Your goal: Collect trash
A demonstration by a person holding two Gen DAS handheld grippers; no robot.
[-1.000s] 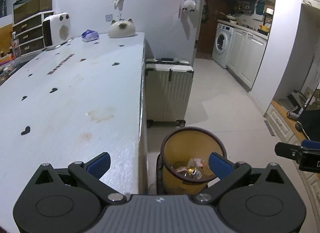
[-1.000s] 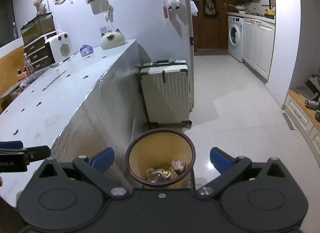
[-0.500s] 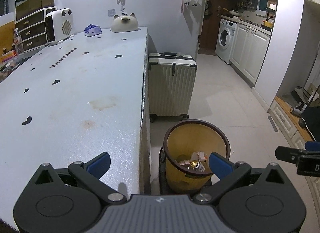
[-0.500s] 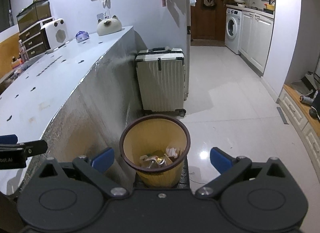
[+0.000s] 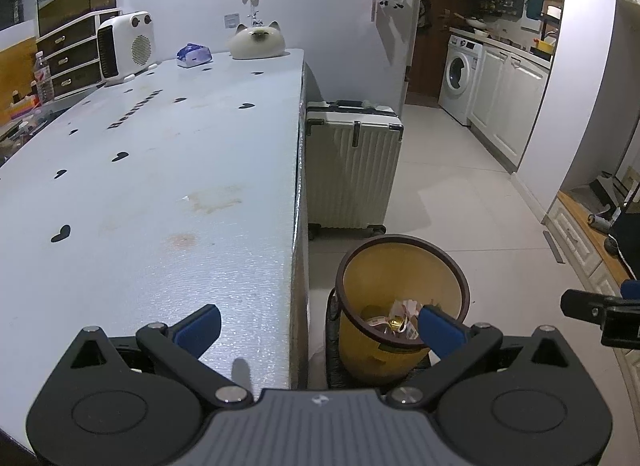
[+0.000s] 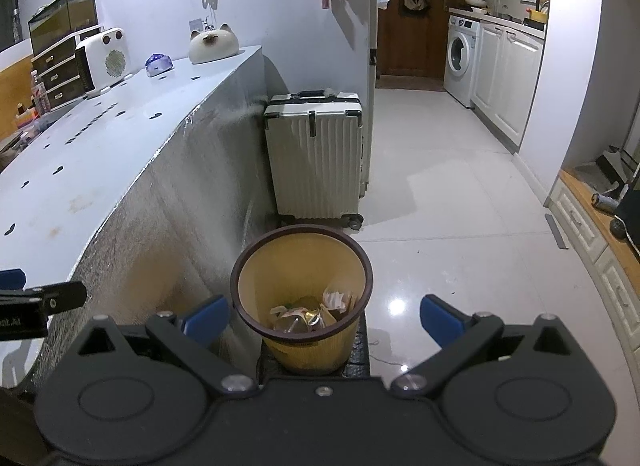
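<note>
A yellow waste bin (image 5: 400, 266) with a dark rim stands on the floor beside the table's right edge; it also shows in the right wrist view (image 6: 302, 266). Crumpled wrappers and paper (image 6: 308, 312) lie at its bottom, also seen in the left wrist view (image 5: 400, 316). My left gripper (image 5: 318, 328) is open and empty, over the table's front right corner and the bin. My right gripper (image 6: 324, 318) is open and empty, above and just in front of the bin. Each gripper's tip shows in the other's view.
A long pale blue table (image 5: 160, 185) carries a white heater (image 5: 126, 47), a tissue pack (image 5: 194, 55) and a cat-shaped object (image 5: 258, 41) at its far end. A white suitcase (image 6: 316, 153) stands behind the bin. Tiled floor (image 6: 460, 225) runs toward a kitchen with a washing machine (image 6: 462, 55).
Both grippers have risen and drawn back a little from the bin, so it sits farther ahead in both views. Both stay open and empty.
</note>
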